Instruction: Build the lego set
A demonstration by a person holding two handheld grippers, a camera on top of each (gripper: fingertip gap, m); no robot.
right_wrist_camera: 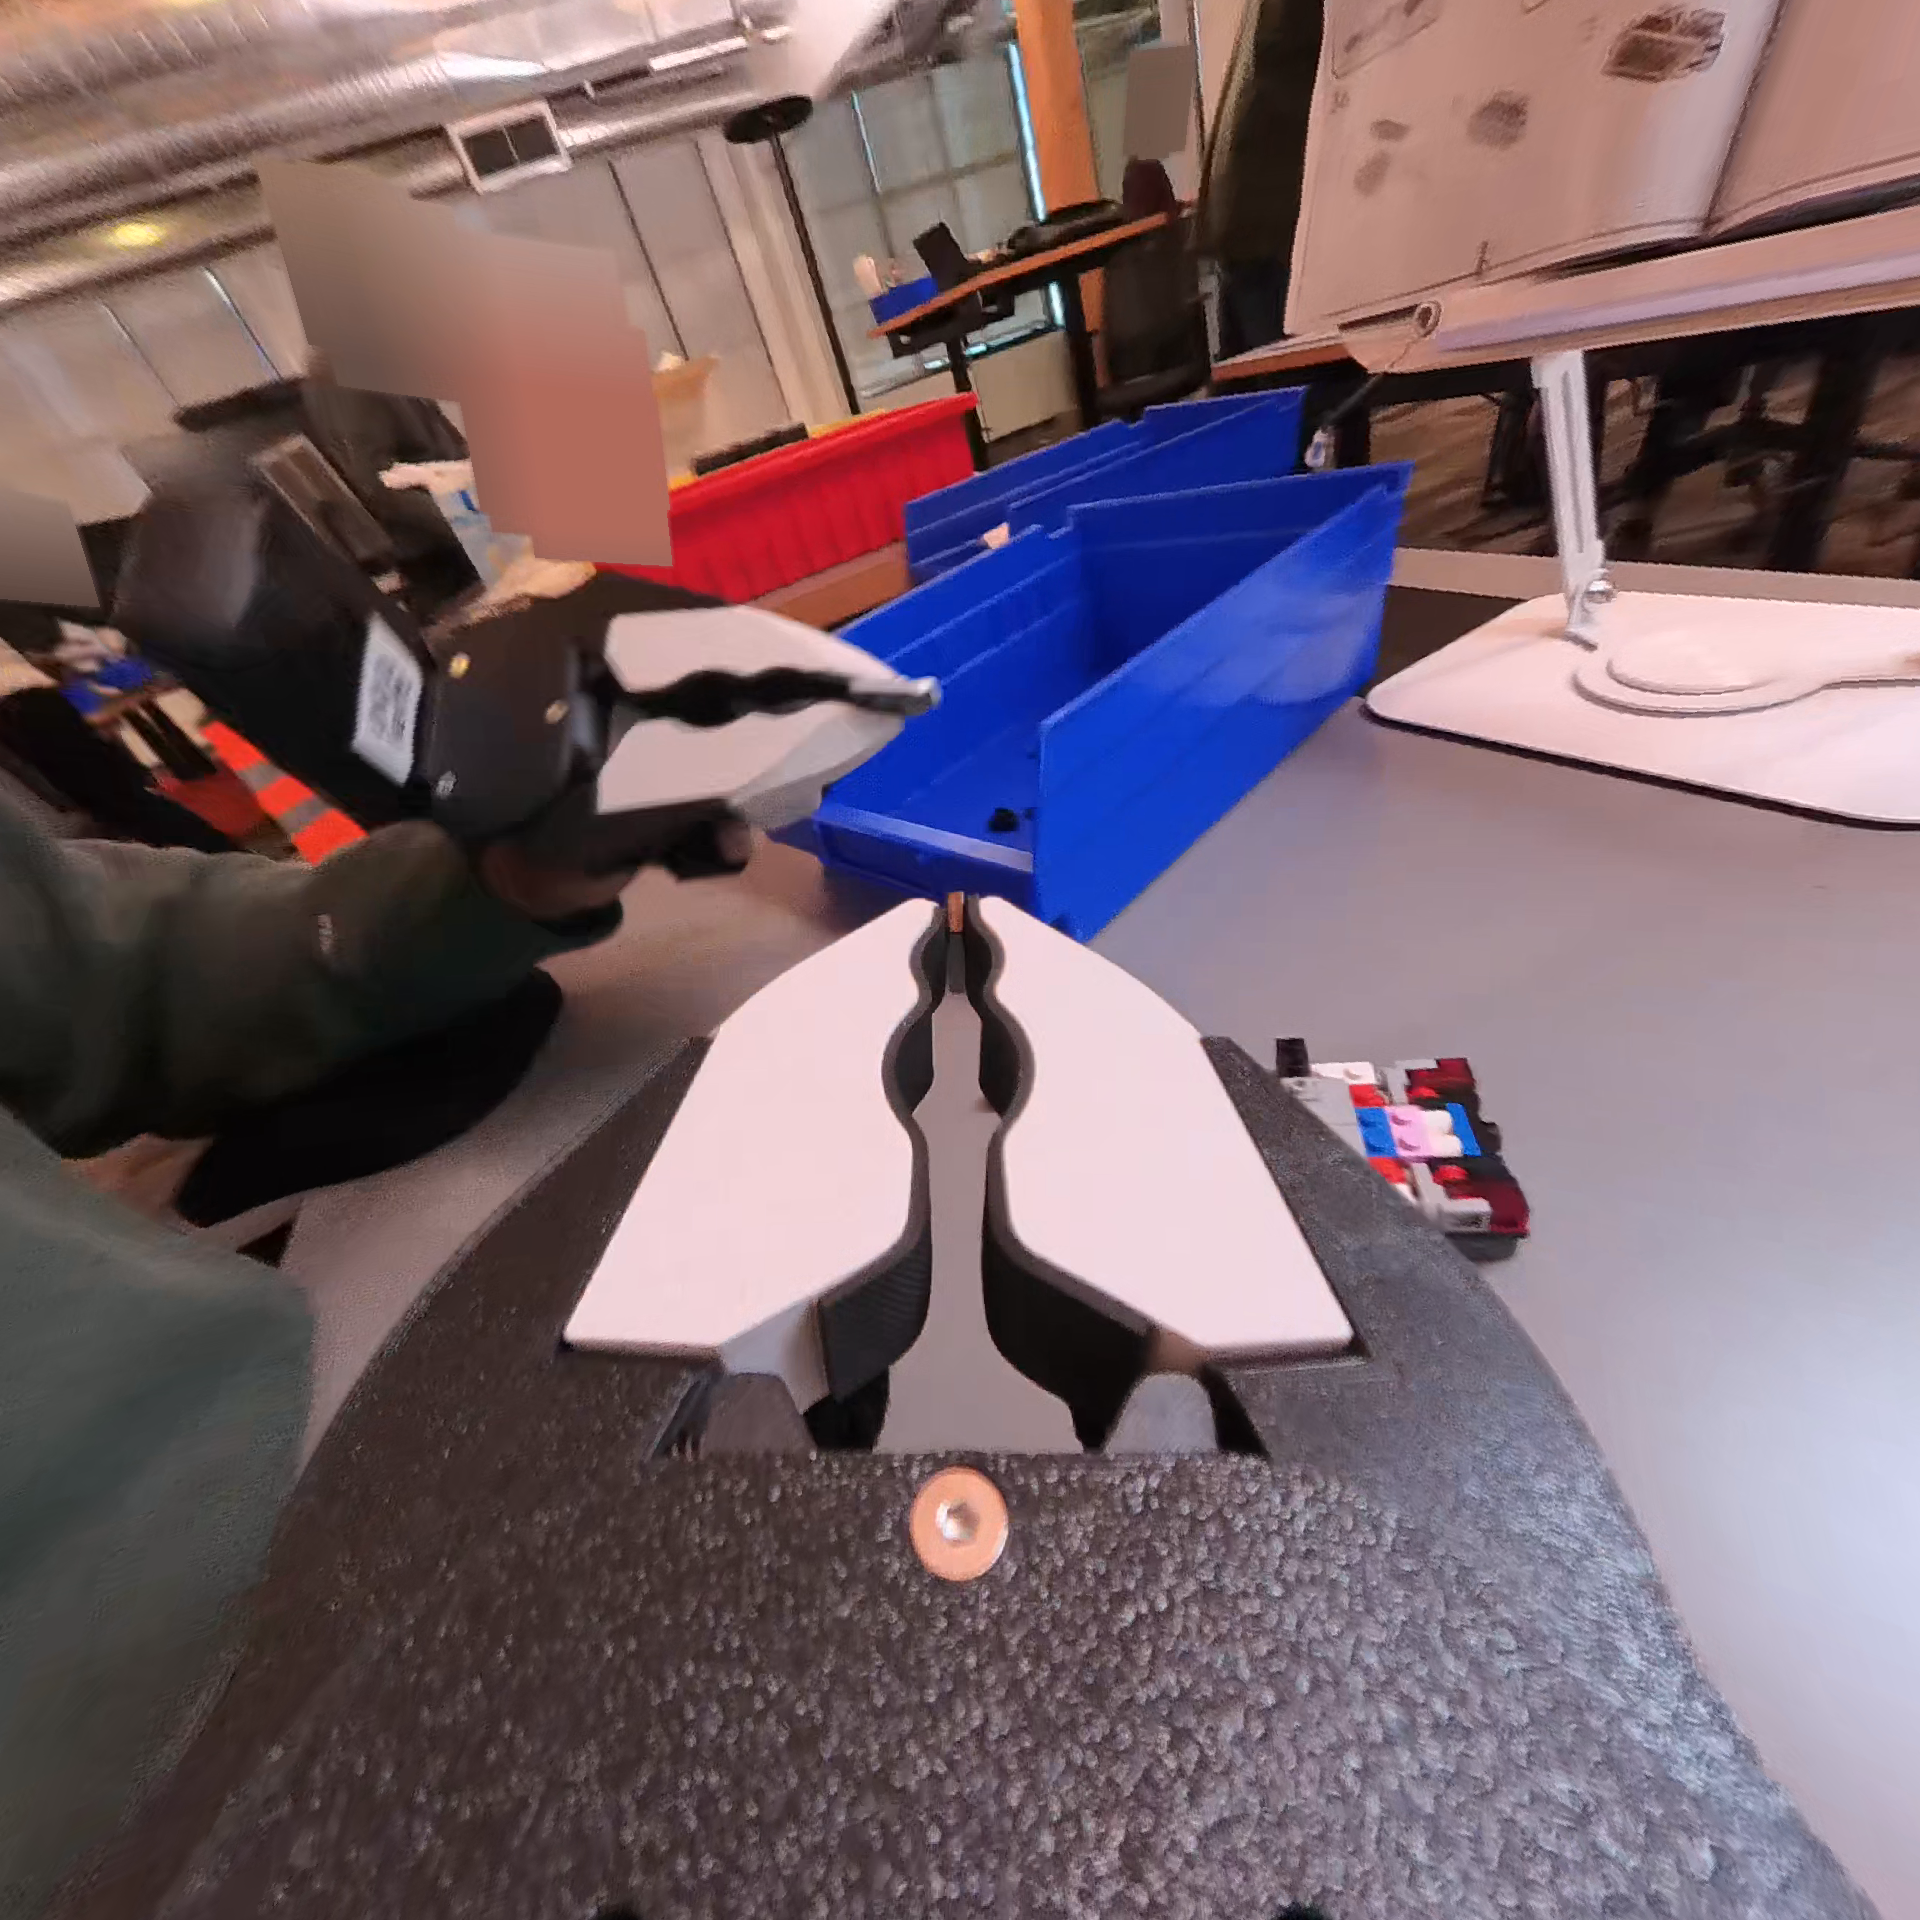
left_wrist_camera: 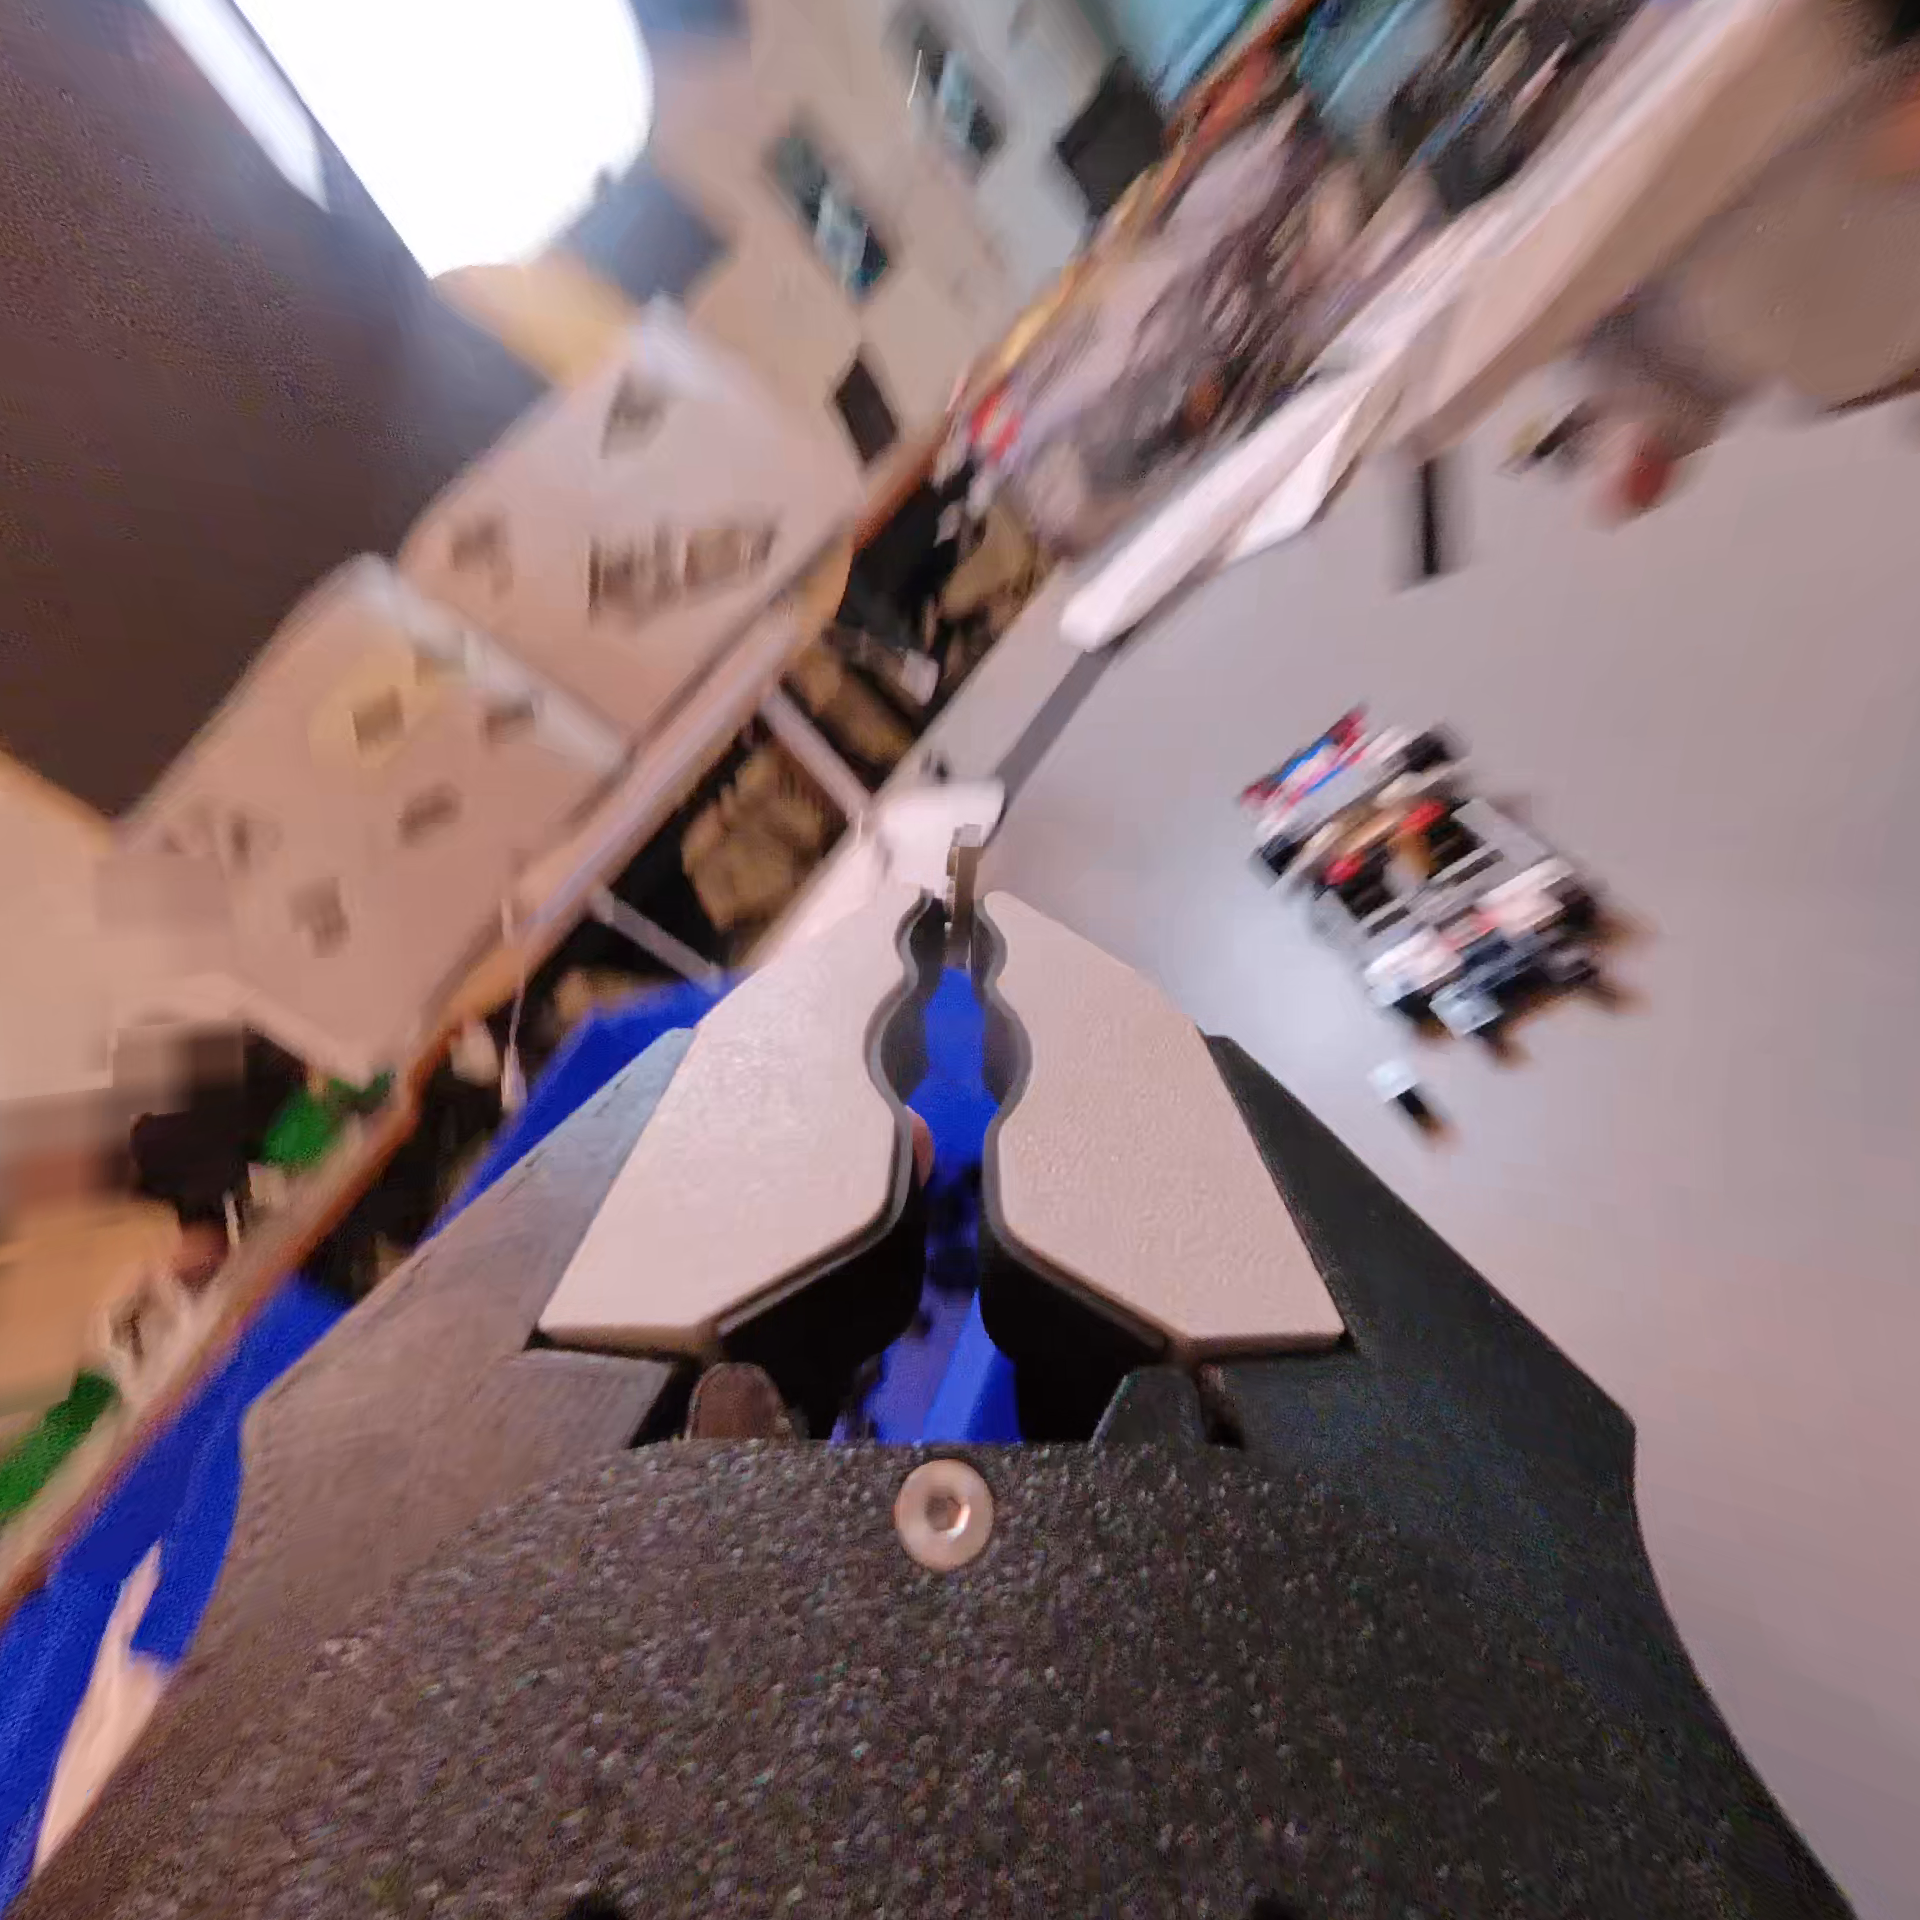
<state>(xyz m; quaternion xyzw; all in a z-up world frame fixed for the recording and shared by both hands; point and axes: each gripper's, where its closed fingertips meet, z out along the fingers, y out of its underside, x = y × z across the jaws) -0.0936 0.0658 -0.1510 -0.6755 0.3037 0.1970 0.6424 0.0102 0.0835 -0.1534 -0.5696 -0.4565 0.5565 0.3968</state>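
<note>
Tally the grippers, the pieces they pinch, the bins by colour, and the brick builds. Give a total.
Grippers: 2, left gripper and right gripper
Pinched pieces: 2, grey piece and orange piece
Blue bins: 2, near blue bin and far blue bin
Red bin: 1
Brick build: 1
Total: 8
</note>
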